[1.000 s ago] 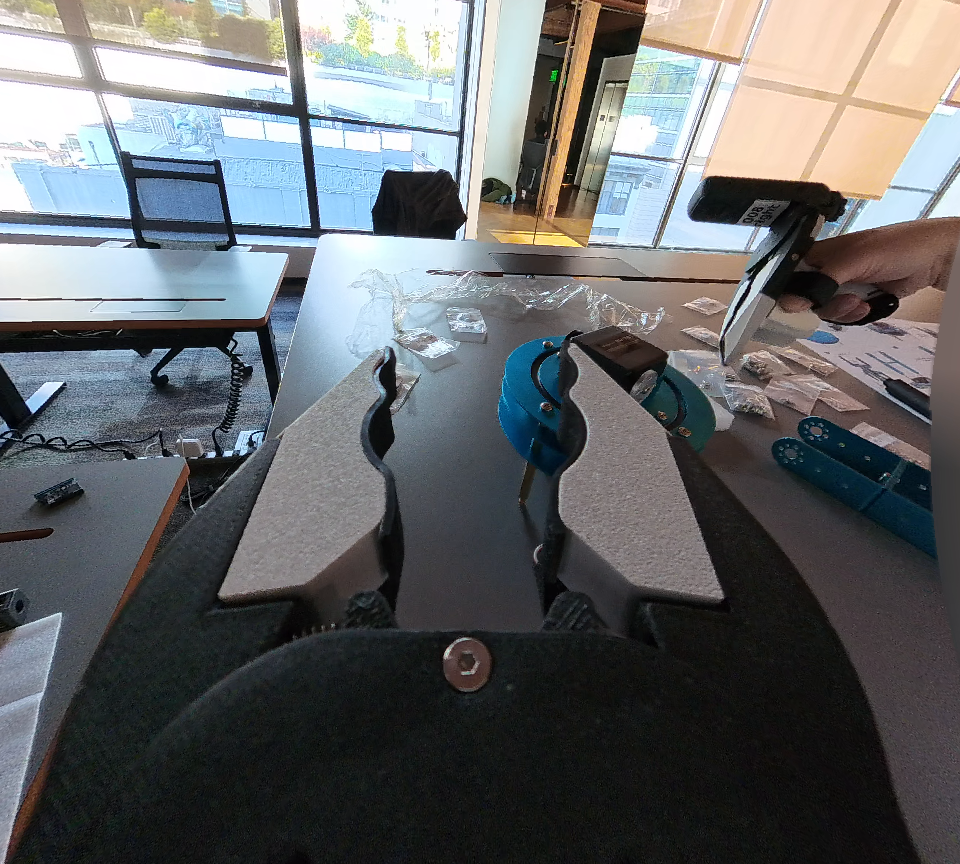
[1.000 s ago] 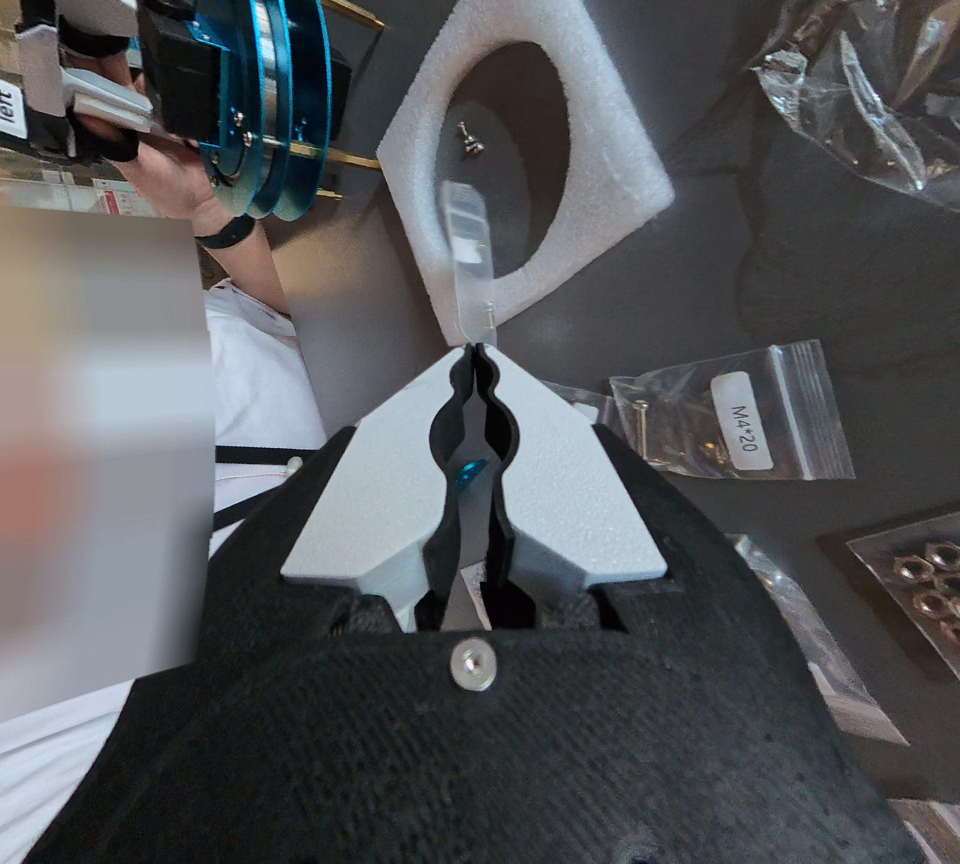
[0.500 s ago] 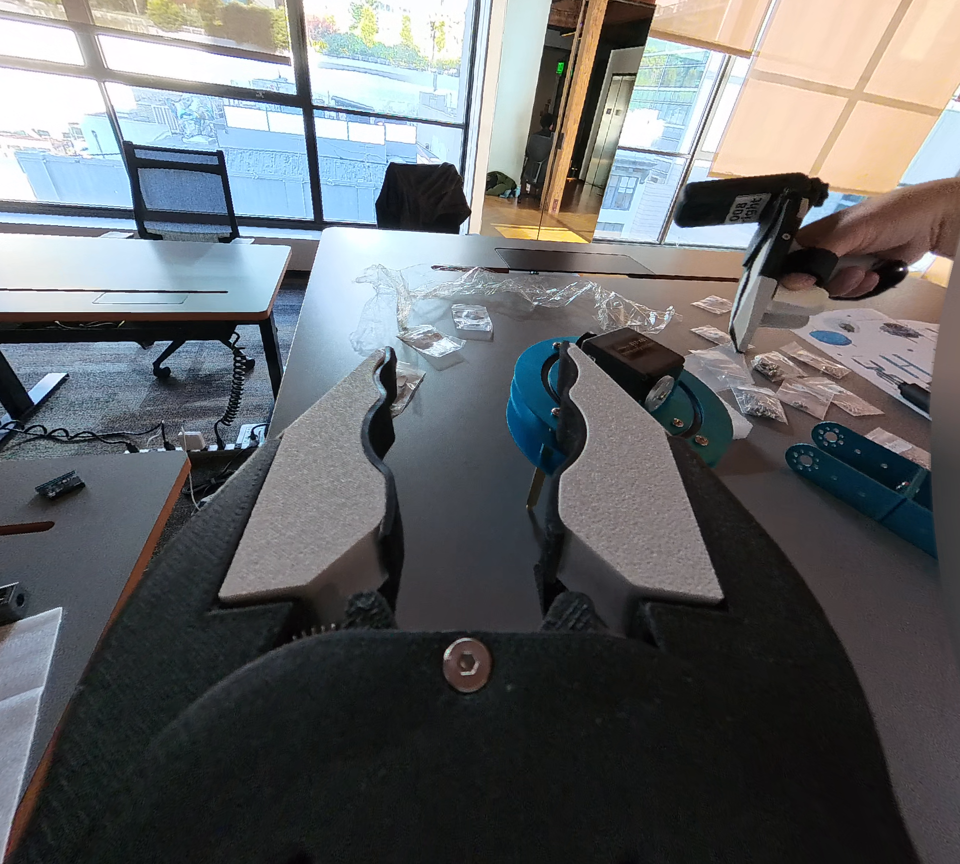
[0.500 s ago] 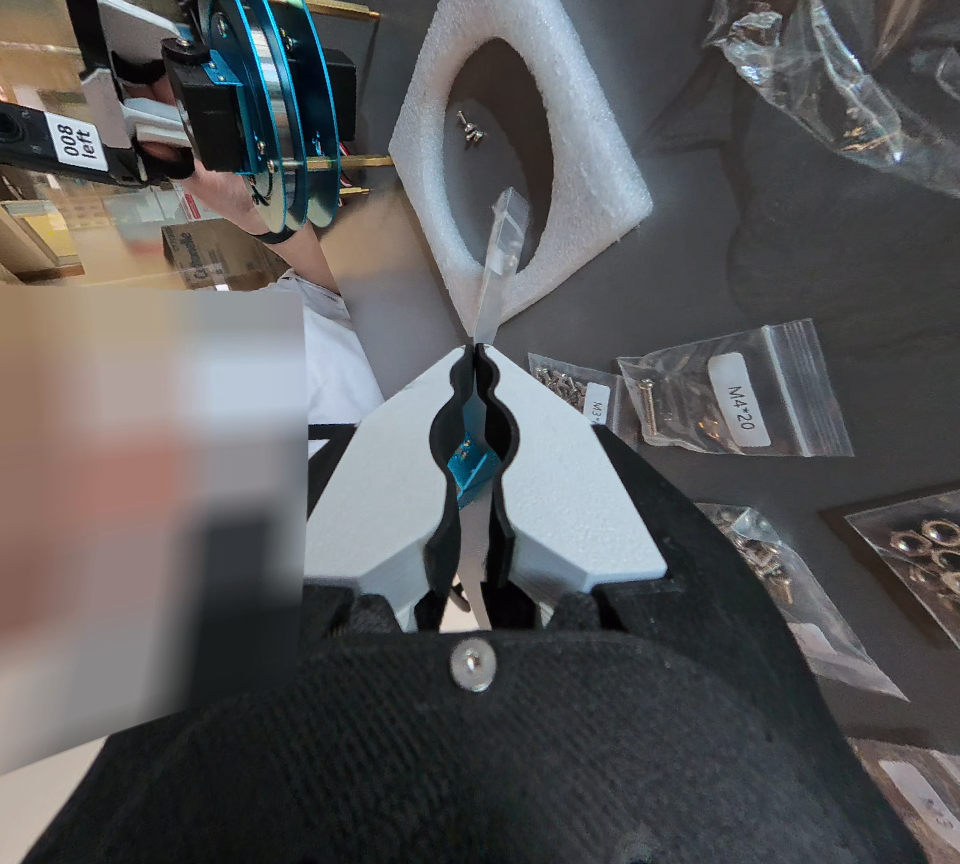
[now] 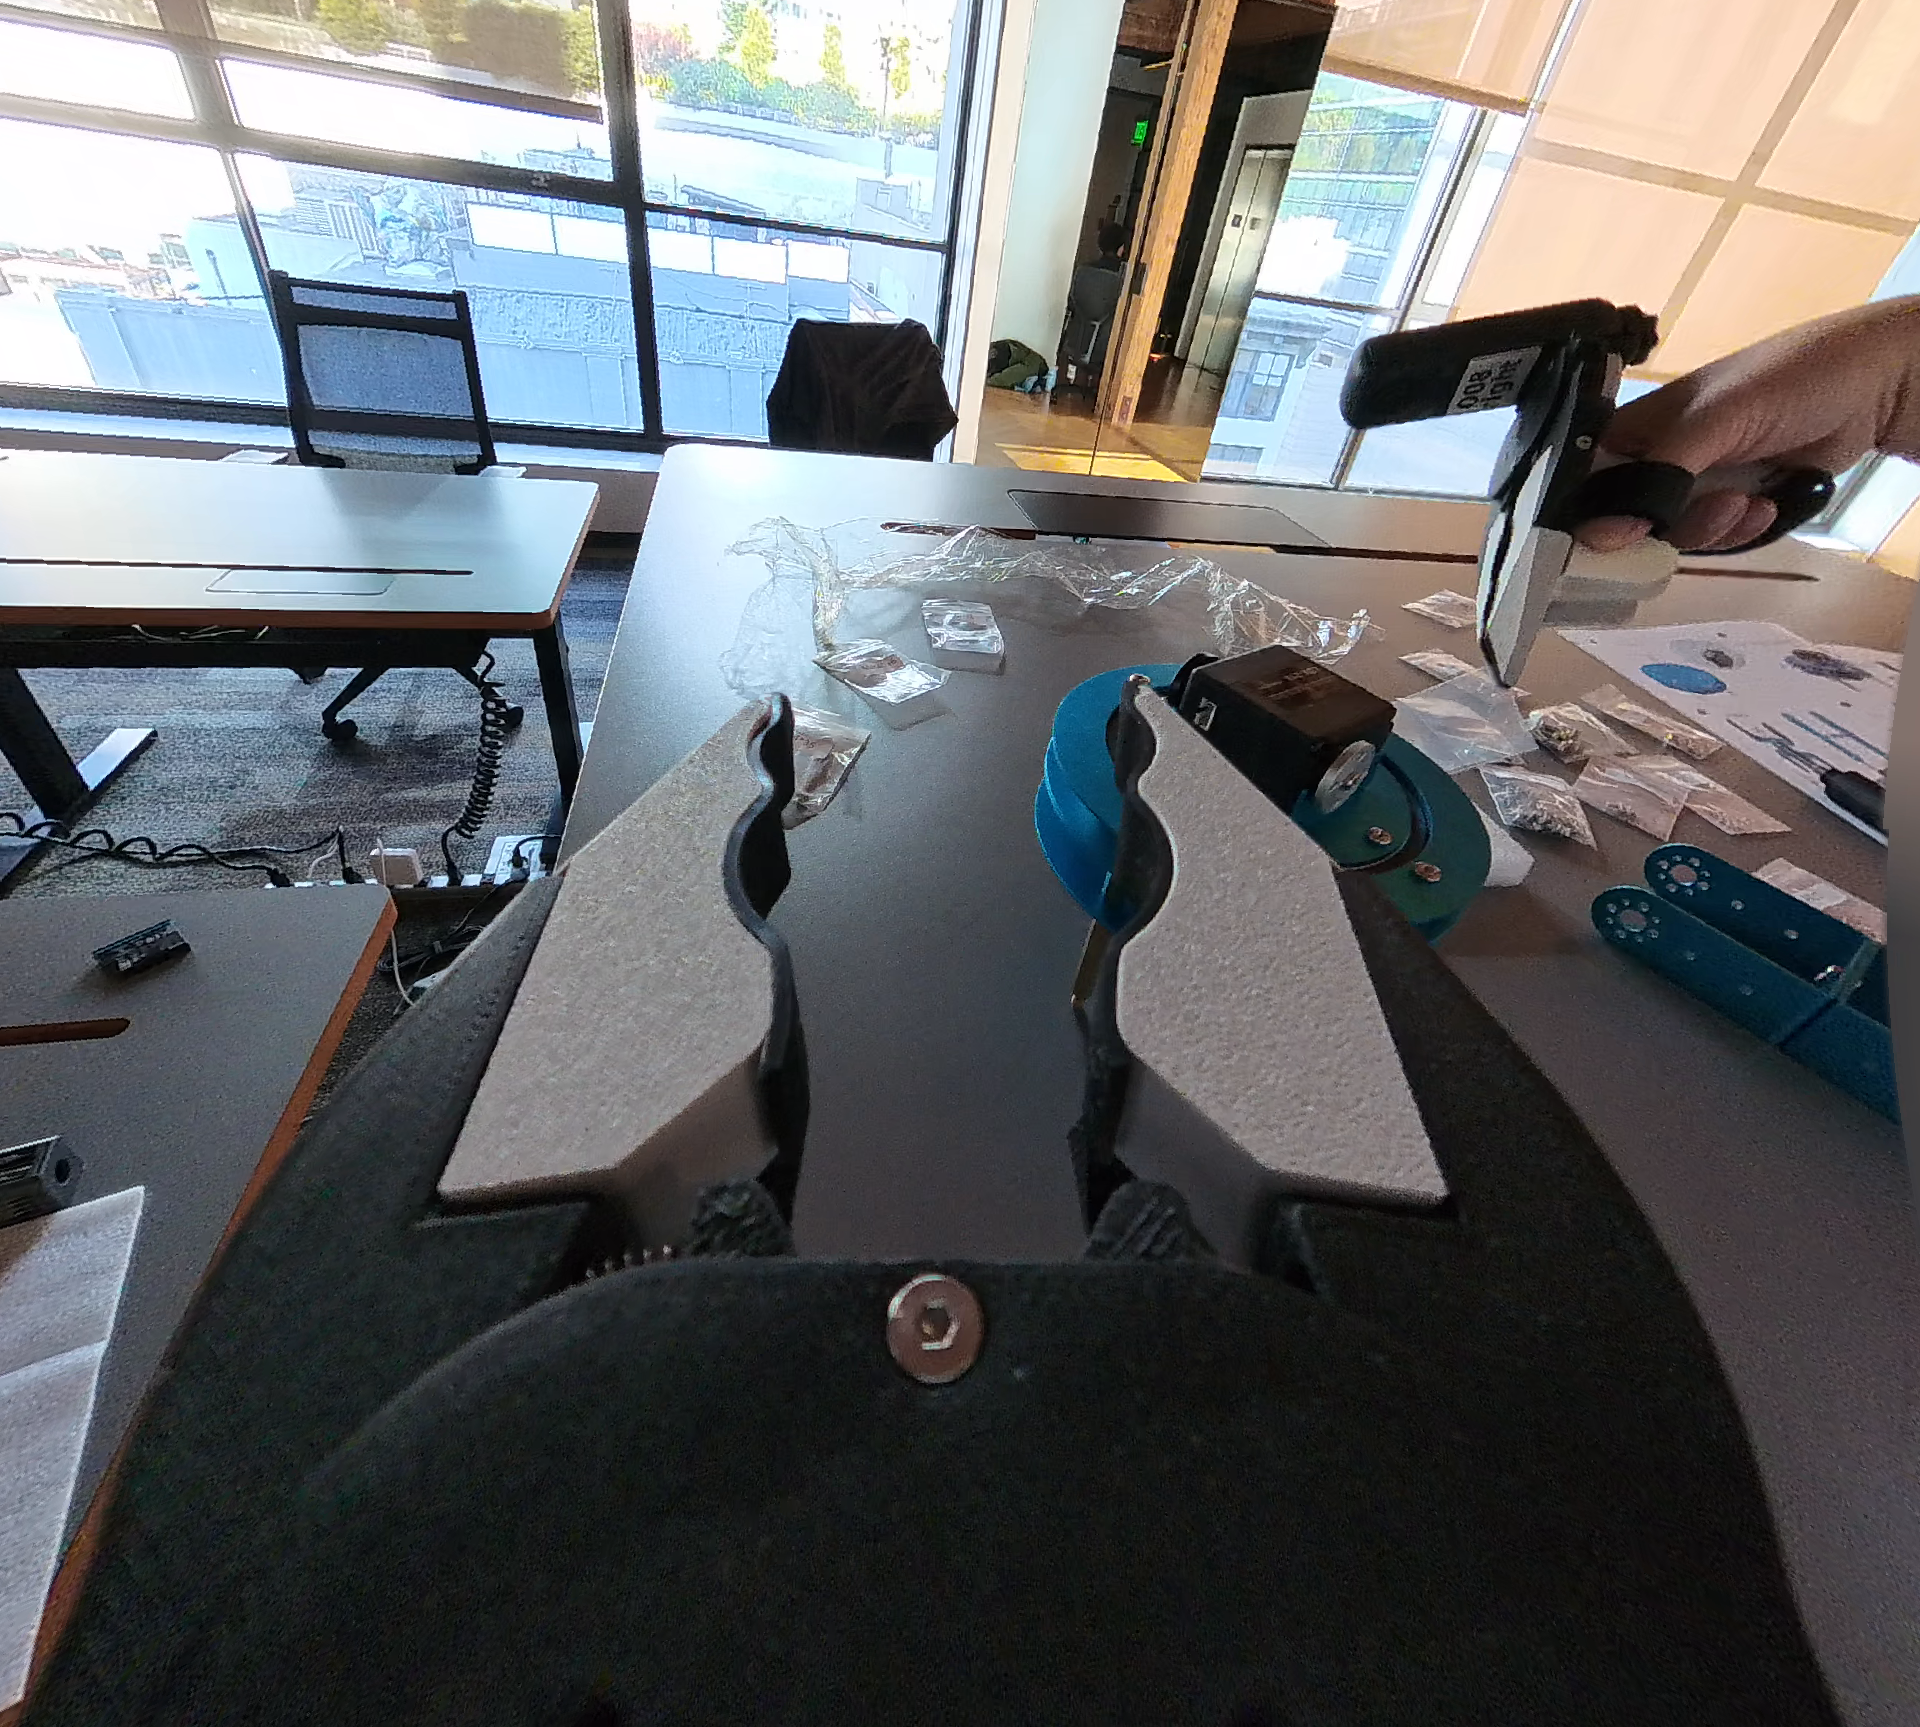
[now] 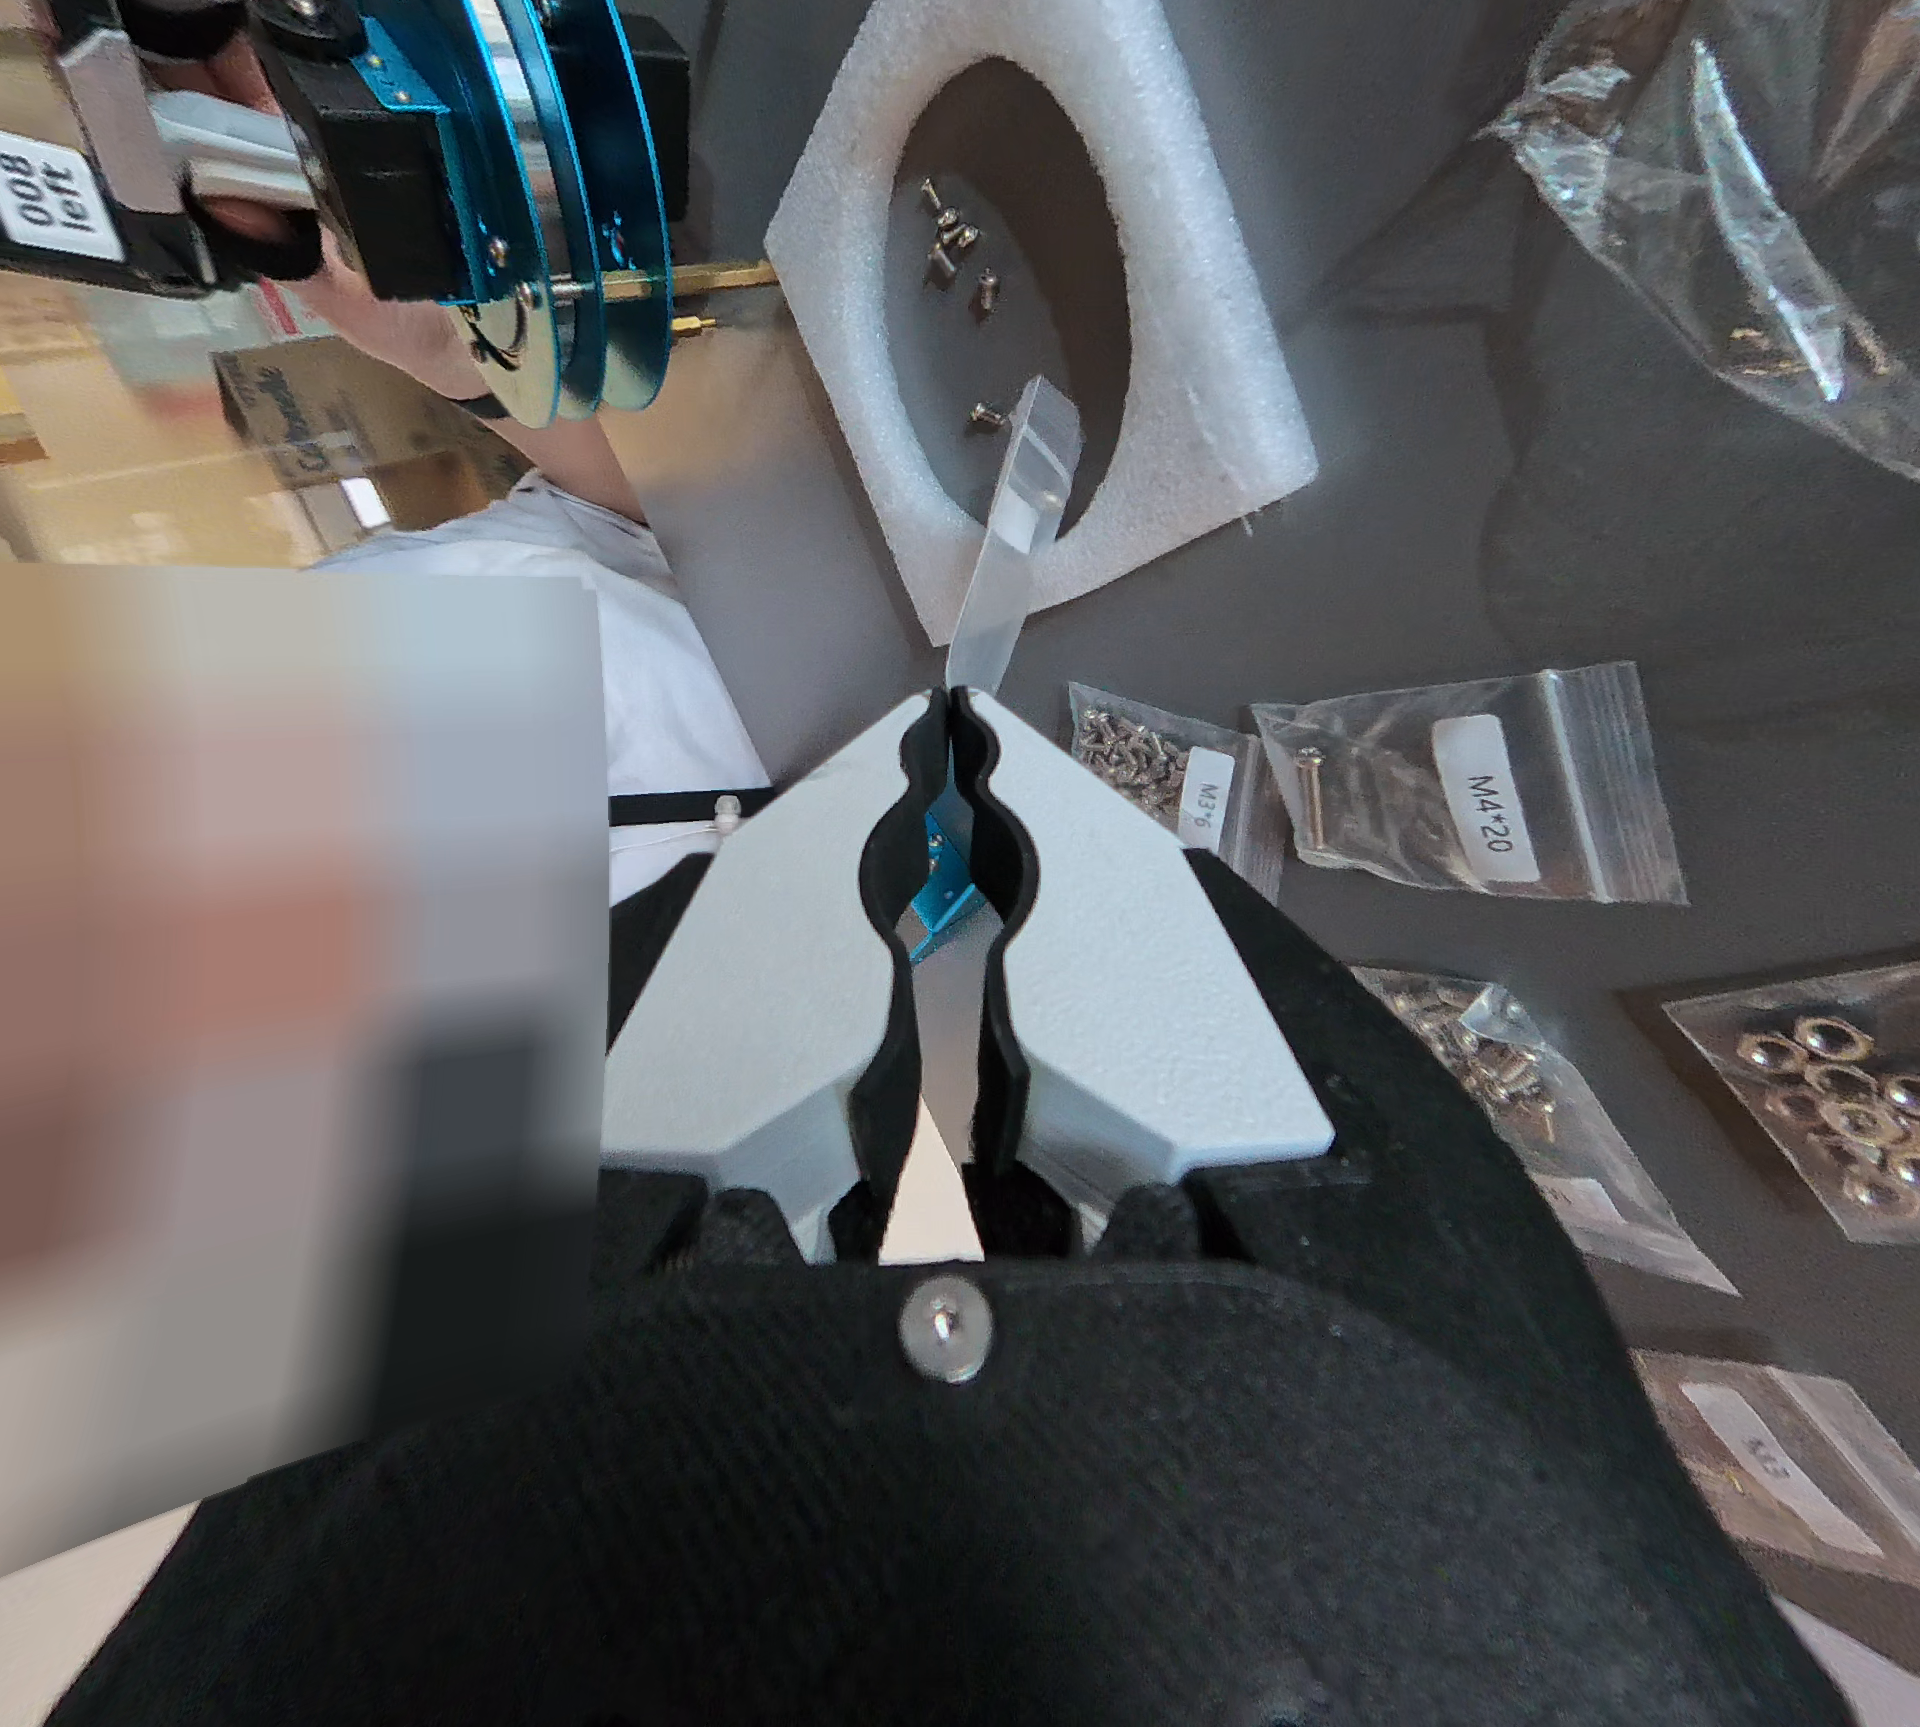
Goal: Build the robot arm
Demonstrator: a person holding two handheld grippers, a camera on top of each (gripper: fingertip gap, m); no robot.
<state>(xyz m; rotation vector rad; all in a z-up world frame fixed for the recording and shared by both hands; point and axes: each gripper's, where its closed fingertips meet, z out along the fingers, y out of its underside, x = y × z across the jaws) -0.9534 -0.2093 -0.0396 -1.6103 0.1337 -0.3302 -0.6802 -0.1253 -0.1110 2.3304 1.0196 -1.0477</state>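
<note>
My right gripper (image 6: pixel 951 695) is shut on the end of a small clear plastic bag (image 6: pixel 1023 493). The bag hangs over a white foam square (image 6: pixel 1195 223) with an oval hole. Several small screws (image 6: pixel 951 228) lie on the table inside the hole. My left gripper (image 5: pixel 951 701) is open wide, with bare table between its fingers. A blue disc assembly (image 5: pixel 1382 836) with a black servo (image 5: pixel 1278 711) and brass standoffs sits tilted at its right finger, partly behind it. The assembly also shows in the right wrist view (image 6: pixel 540 119). The right gripper (image 5: pixel 1507 649) shows in the left wrist view, pointing down.
Zip bags of screws (image 6: pixel 1455 794) and a bag of nuts (image 6: pixel 1829 1106) lie right of the right gripper. Crumpled clear wrap (image 5: pixel 1039 576) lies farther back. Blue bracket arms (image 5: pixel 1756 950) and a printed sheet (image 5: pixel 1766 690) lie at the right. A second table (image 5: pixel 291 534) and chair (image 5: pixel 384 378) stand left. Tip to tip, the grippers are about 30 cm apart. To the white foam square (image 6: pixel 1195 223): right tips about 9 cm, left tips about 30 cm.
More screws now lie in the foam hole than one second ago. The bag has swung and tilted over the hole. The left gripper has hardly moved.
</note>
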